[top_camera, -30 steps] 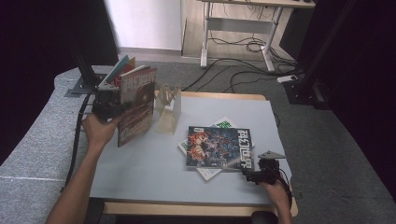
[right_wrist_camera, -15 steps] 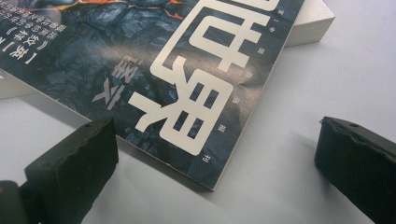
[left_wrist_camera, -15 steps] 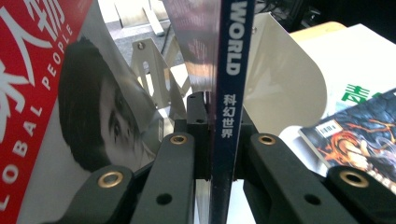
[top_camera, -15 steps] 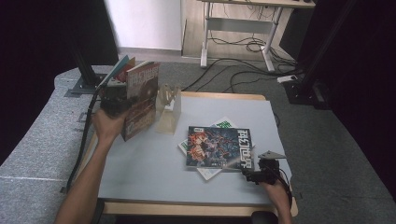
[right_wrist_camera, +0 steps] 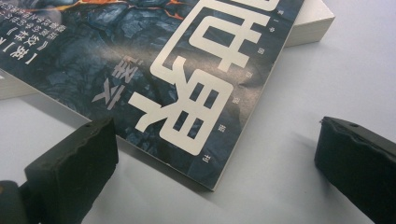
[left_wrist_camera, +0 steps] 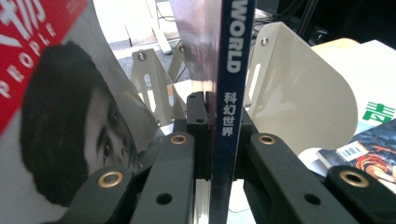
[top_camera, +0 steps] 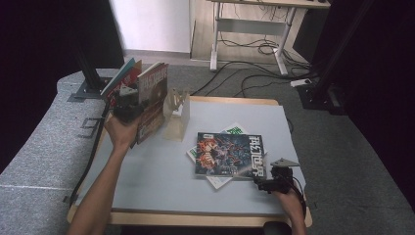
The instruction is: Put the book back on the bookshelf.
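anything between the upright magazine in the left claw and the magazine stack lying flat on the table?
Yes: a cream metal bookend rack stands between the held magazine and the flat stack in the high view; beyond it, bare table.

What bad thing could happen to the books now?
The left tool pinches the blue magazine only by its thin spine edge, so it might twist or slip out. Going into the white rack, it could bump the leaning red magazine and tip it over.

Held magazine (left_wrist_camera: 229,93) cut off top and bottom
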Demonstrator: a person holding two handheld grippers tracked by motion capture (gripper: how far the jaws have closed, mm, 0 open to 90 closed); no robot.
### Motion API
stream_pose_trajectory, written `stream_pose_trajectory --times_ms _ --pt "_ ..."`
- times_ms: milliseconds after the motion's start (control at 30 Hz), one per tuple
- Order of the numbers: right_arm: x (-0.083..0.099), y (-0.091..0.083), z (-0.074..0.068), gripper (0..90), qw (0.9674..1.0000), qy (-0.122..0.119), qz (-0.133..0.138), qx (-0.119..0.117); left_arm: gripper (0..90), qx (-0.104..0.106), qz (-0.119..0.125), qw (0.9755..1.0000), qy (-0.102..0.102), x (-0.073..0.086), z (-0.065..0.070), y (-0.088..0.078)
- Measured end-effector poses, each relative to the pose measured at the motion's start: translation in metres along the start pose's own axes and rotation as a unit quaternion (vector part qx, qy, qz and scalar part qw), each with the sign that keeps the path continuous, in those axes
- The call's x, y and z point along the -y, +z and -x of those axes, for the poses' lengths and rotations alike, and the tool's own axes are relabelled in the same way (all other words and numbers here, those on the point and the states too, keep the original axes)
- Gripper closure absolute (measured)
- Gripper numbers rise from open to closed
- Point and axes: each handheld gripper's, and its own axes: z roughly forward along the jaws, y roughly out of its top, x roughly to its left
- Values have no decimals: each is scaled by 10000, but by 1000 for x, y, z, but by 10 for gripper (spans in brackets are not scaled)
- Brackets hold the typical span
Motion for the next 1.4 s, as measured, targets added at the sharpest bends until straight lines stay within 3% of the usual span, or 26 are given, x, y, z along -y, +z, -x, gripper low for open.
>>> stream_pose_trajectory --times_ms 100,367,600,700,967,1133,1233,1400 --pt "0 0 0 0 10000 1 -2 0 841 135 0 9999 -53 2 0 0" --pt "0 0 0 0 10000 -9 -7 13 831 250 -237 9993 111 4 0 -3" --pt "0 0 0 0 10000 -19 -11 21 813 261 -163 9995 89 -2 0 -12" --pt "0 0 0 0 10000 -19 -12 23 801 206 -314 9991 184 -6 1 -14" --pt "0 0 0 0 10000 -18 -12 22 787 228 -272 9994 43 -17 -6 -27" --pt "0 1 -1 0 10000 -27 -7 29 779 280 -552 9981 58 -27 -6 -35" --pt "0 1 -1 0 10000 -29 -8 32 794 336 -669 9972 -31 -31 -7 -37" --pt "0 1 -1 0 10000 -29 -10 32 841 287 -635 9975 -78 -34 -6 -40"
